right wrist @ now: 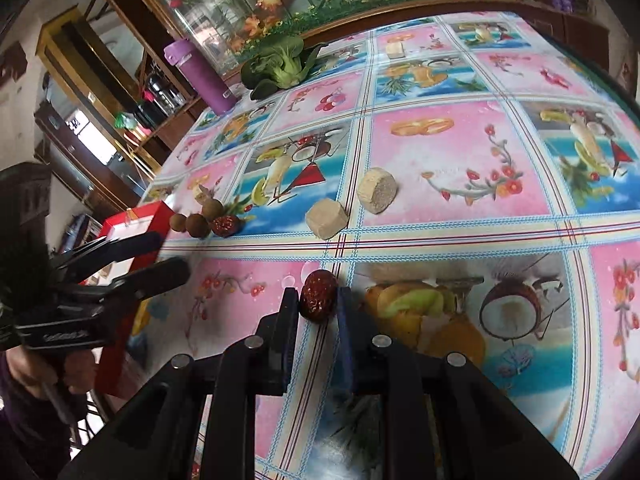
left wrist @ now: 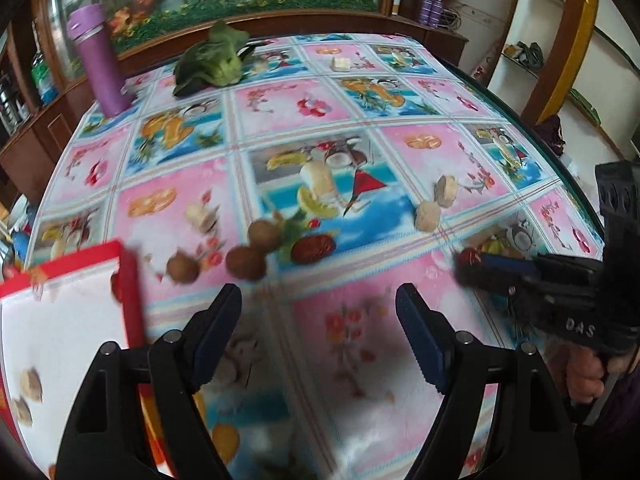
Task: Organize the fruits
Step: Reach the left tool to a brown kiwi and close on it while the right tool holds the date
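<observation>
The right gripper (right wrist: 318,300) is closed around a red date (right wrist: 318,297), the wrinkled fruit pinched between the two dark fingers just above the tablecloth (right wrist: 460,152), near the table's front edge. From the other camera the same date shows only as a red blur at the tip of that gripper (left wrist: 470,266), off to the right, with a hand (left wrist: 586,376) wrapped on the handle below.

The left gripper (left wrist: 318,308) hangs with its jaws spread wide and nothing between them, over a pink square of the cloth. Just beyond its fingers lie three brown longans (left wrist: 245,261) in a loose cluster, and touching or nearly touching them a second red date (left wrist: 313,248). To the left of the cluster stands a red-rimmed box (left wrist: 130,280) with a white inside; a couple of pale lumps rest in it, too blurred to name.

Further out on the cloth sit two beige cake pieces (right wrist: 326,218), one blocky and one round, close together but apart. At the far side a purple bottle (left wrist: 100,60) stands upright, and a green leafy vegetable (left wrist: 214,62) lies beside it near the wooden ledge
</observation>
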Action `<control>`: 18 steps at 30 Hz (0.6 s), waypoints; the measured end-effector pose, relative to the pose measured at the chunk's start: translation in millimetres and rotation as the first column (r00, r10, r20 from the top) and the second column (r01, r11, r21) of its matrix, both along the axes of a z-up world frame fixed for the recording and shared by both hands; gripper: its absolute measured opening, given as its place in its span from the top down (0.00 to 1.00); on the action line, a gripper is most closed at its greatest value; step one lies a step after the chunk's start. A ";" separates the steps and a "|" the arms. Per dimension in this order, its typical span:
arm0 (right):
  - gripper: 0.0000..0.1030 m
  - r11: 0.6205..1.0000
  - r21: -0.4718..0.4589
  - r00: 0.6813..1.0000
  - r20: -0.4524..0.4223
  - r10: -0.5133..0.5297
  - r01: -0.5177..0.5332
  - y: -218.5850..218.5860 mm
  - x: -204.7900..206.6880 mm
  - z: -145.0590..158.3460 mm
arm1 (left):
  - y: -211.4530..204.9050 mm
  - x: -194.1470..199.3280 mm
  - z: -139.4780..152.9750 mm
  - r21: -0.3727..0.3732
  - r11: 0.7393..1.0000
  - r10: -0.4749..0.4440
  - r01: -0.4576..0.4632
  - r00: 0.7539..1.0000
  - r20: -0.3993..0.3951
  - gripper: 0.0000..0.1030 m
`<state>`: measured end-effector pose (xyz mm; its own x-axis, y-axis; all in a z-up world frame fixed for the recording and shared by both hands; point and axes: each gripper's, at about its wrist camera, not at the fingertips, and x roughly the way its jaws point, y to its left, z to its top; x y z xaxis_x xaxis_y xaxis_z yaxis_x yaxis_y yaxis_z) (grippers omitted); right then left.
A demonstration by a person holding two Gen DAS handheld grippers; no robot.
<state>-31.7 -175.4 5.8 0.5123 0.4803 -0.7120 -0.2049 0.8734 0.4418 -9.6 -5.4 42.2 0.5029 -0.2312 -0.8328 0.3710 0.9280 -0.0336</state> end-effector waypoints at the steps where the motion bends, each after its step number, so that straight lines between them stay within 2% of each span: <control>1: 0.83 1.000 0.002 1.000 0.000 0.001 -0.001 -0.3 0.4 0.4 | -2.7 4.2 -0.9 0.011 1.000 -0.010 0.010 1.000 0.006 0.22; 5: 0.83 1.000 0.016 1.000 -0.002 0.005 -0.005 -0.7 1.5 -0.6 | -12.6 23.1 -6.7 0.036 0.996 -0.080 0.079 0.997 0.018 0.22; 8: 0.83 1.000 0.013 1.000 0.001 0.008 -0.008 -0.1 1.2 -0.5 | -16.5 30.7 -12.6 0.028 0.990 -0.135 0.135 0.991 0.006 0.23; 10: 0.83 1.000 0.010 1.000 0.004 0.010 -0.010 0.1 0.4 -0.2 | -17.5 32.0 -14.5 0.047 0.988 -0.147 0.146 0.989 0.025 0.24; 15: 0.83 1.000 0.006 1.000 0.006 0.012 -0.012 -0.1 0.5 -0.3 | -19.2 28.0 -13.1 0.028 0.979 -0.202 0.201 0.979 0.036 0.36; 16: 0.83 1.000 0.002 1.000 0.008 0.012 -0.012 0.3 0.5 -0.1 | -21.1 25.4 -14.6 0.029 0.975 -0.220 0.220 0.975 0.029 0.45; 18: 0.83 1.000 -0.002 1.000 0.010 0.014 -0.014 1.1 0.7 0.1 | -24.8 21.0 -22.2 0.050 0.970 -0.240 0.240 0.971 0.002 0.50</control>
<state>-31.0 -174.4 5.9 0.5127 0.4859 -0.7078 -0.2214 0.8714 0.4378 11.4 -30.2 20.0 0.4441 -0.3049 -0.8425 0.5830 0.8123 0.0134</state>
